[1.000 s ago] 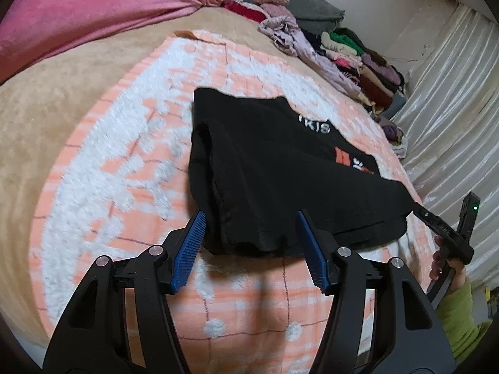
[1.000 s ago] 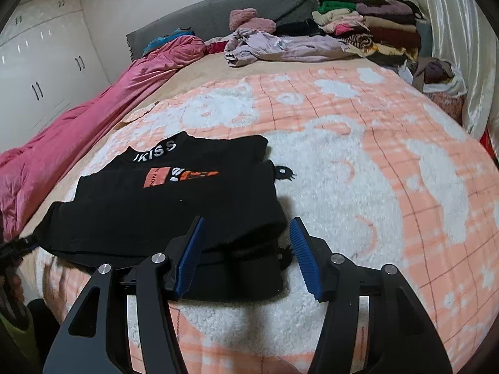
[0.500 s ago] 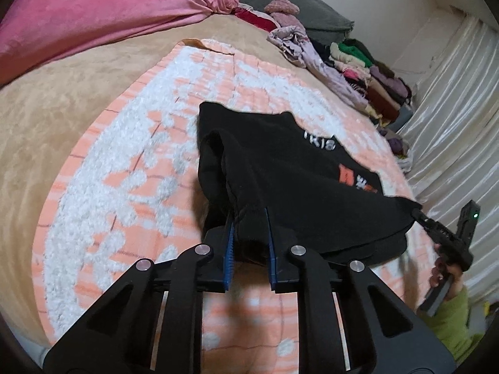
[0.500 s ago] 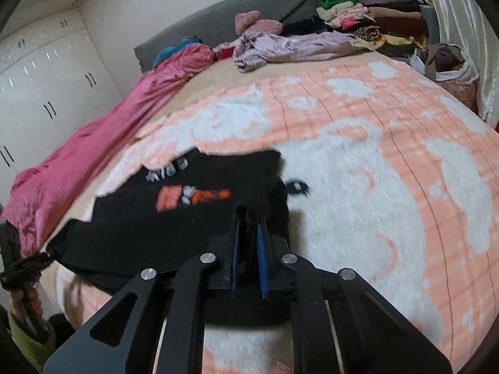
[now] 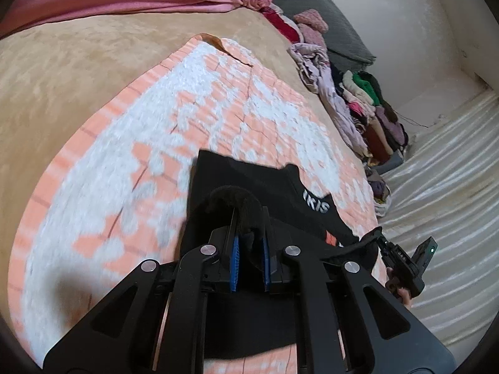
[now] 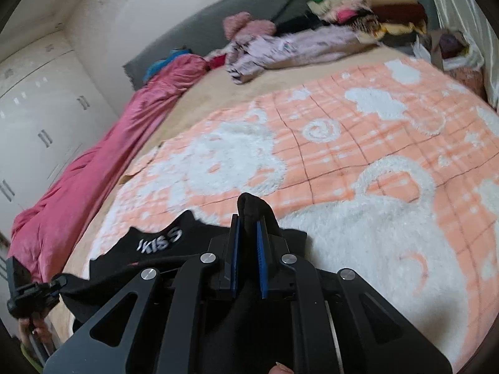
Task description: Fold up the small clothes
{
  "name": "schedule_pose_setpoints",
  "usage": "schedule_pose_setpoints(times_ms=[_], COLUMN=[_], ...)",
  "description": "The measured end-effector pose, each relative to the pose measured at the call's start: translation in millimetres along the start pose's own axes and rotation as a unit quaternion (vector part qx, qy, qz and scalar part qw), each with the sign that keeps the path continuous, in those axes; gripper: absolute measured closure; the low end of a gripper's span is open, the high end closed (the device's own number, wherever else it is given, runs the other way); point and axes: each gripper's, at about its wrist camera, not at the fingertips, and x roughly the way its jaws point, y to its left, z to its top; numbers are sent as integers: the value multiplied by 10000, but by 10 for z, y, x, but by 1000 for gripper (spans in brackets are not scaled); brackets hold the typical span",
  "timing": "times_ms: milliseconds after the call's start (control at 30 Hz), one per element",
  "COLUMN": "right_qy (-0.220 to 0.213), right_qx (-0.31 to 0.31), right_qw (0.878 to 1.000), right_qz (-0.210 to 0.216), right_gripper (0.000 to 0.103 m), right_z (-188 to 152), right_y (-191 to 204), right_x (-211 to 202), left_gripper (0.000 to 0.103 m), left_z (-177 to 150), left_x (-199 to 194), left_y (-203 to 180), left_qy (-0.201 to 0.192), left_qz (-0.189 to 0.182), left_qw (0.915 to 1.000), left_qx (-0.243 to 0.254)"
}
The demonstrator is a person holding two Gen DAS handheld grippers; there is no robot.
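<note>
- Small black knit garment point(image 5: 255, 184) with white lettering and orange patch, bunched corners clamped between both claws' blue pads, collar end lying beyond them.

Pink quilt point(image 6: 93, 168), peach blanket point(image 6: 374, 143)

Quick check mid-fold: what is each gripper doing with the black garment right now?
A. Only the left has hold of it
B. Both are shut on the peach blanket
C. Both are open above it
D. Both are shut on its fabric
D: the left gripper and the right gripper each pinch a bunched fold of the black garment between their blue pads.
</note>
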Motion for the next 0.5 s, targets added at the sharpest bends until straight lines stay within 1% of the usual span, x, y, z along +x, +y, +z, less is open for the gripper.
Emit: schedule_pose_setpoints(times_ms=[67,167,200,233,267,333,400,500], right_qy=[130,289,313,331,318,244,170,-2], right_qx=[148,406,460,530,576,581,523,508], right_qw=[9996,9983,9979,9970,9961,9957,9955,9958], right_qz=[-183,-287,-341,-459,-591,-679,-778,-756], right_gripper=[94,93,92,87,86,81,72,67], right_z=[43,43,35,28,23,16,12,2], right_y=[-45,-127,-143,-170,-195,-219,-230,-275], right_x=[151,290,322,346,354,324,272,160], left_gripper=[98,94,94,86,78,77,76,72], left_z=[82,202,233,265,297,333,324,250], left_x=[78,208,237,245,245,207,157,56], left_y=[20,125,169,208,235,265,274,272], left_qy=[3,10,-24,-106,-198,-395,-505,-727], left_qz=[14,72,88,211,295,326,318,223], left_qw=[9999,9982,9971,9962,9956,9949,9951,9955], left_qx=[-159,-599,-759,-837,-873,-864,-787,-571])
